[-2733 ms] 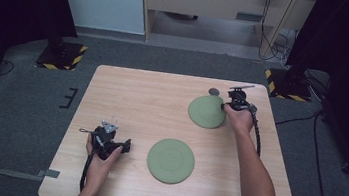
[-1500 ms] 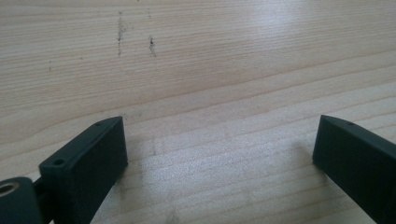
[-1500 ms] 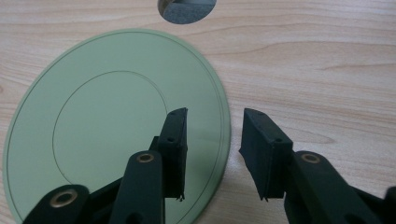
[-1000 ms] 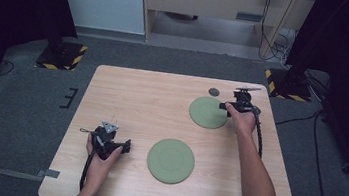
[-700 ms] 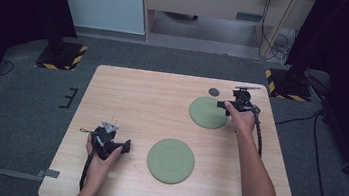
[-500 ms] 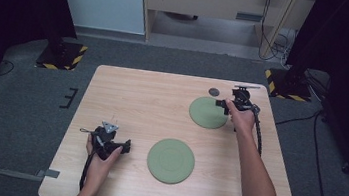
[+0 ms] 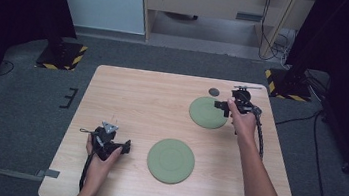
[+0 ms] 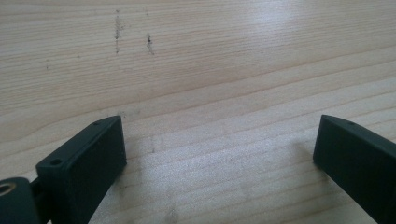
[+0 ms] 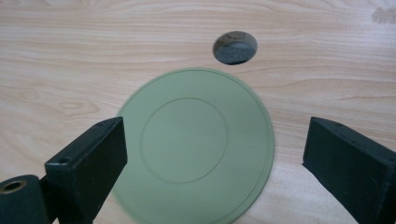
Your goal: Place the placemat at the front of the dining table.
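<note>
The right gripper (image 7: 223,105) has slid left over the far plate's (image 7: 207,112) right edge, jaws apart. Nearer, the left gripper (image 7: 123,147) rests on bare table (image 7: 137,98), jaws apart; the near plate (image 7: 171,160) lies beside it; a round hole (image 7: 214,92) sits beyond.

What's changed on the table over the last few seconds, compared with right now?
The right tool let go of the far green plate: that plate was tilted up at its far edge, and now lies flat on the table, with the tool open beside its right edge. The near green plate, the left tool and the small dark hole stayed put.
</note>
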`<state>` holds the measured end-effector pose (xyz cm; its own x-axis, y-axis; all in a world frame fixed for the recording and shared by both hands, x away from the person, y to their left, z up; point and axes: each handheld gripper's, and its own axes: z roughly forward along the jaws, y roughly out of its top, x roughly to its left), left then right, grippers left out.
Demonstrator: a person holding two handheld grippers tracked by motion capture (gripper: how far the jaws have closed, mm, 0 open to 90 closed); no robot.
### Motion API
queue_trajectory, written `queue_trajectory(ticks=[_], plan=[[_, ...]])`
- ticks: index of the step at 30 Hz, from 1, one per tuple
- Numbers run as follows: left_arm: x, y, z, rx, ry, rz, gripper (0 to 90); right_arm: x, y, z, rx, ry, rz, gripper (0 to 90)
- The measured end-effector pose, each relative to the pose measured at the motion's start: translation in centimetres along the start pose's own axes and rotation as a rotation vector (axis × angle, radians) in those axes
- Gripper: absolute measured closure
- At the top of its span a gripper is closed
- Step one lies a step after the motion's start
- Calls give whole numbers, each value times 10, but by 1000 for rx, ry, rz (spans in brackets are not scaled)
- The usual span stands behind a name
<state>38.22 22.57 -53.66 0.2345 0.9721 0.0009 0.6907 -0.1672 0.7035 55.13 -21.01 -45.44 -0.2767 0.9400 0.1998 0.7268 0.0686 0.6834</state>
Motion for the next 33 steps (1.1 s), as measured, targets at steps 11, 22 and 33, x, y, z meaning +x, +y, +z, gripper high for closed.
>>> queue_trajectory(ticks=[11, 22, 33], plan=[[0, 0, 0, 1, 0, 1, 16, 15, -17, -43, -50, 29, -37, 59], [0, 0, 0, 1, 1, 1, 15, 19, -43, -54, -32, 48, -70, 59], [0, 0, 0, 1, 1, 1, 15, 14, -59, -65, -36, 46, -81, 61]])
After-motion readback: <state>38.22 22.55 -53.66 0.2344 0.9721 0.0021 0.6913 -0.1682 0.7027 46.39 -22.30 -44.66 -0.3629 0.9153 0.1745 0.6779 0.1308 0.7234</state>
